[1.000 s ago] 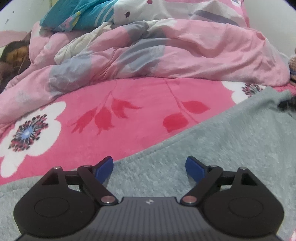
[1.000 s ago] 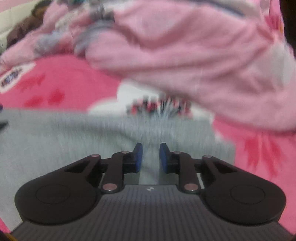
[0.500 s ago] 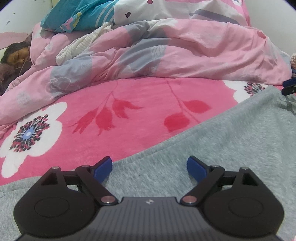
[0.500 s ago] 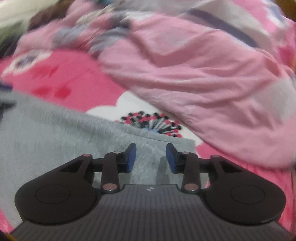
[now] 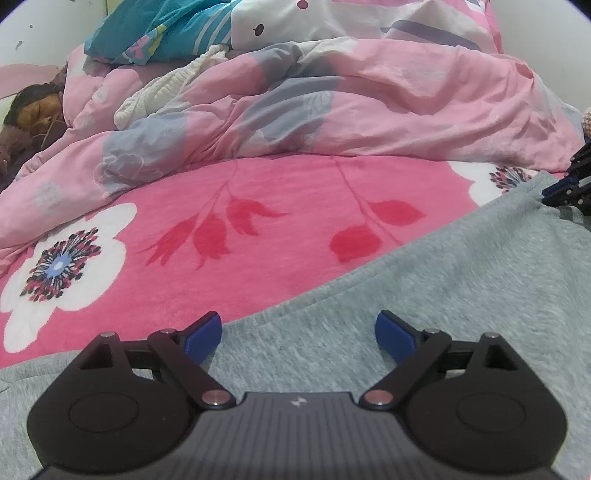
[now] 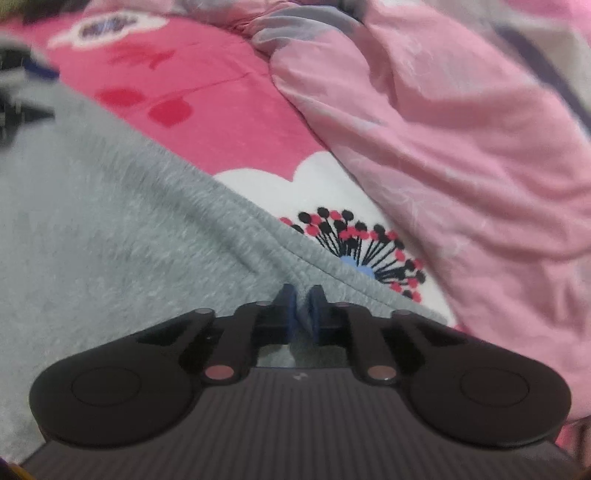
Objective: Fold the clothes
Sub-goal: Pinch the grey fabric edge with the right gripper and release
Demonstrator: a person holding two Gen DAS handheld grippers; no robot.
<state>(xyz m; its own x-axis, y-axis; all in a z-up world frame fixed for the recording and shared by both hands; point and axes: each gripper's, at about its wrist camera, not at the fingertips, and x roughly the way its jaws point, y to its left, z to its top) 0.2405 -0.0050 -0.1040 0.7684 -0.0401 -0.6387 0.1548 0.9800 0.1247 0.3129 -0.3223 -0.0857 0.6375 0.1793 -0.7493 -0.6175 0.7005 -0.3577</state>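
Observation:
A grey knit garment lies spread over the pink flowered blanket. My left gripper hovers low over its near part, blue pads wide apart and nothing between them. My right gripper is shut on the garment's ribbed far edge, with a pinch of grey fabric between the pads. In the left wrist view the right gripper shows at the far right edge, on the garment's corner. The left gripper is a dark blur at the left edge of the right wrist view.
A rumpled pink and grey quilt is heaped along the far side of the bed, close behind the garment's edge. A person's head lies at the far left under the quilt. Teal fabric and a white pillow sit behind.
My right gripper opened briefly, moved down to the garment's ribbed edge and closed on it. The left gripper stayed open and almost still.

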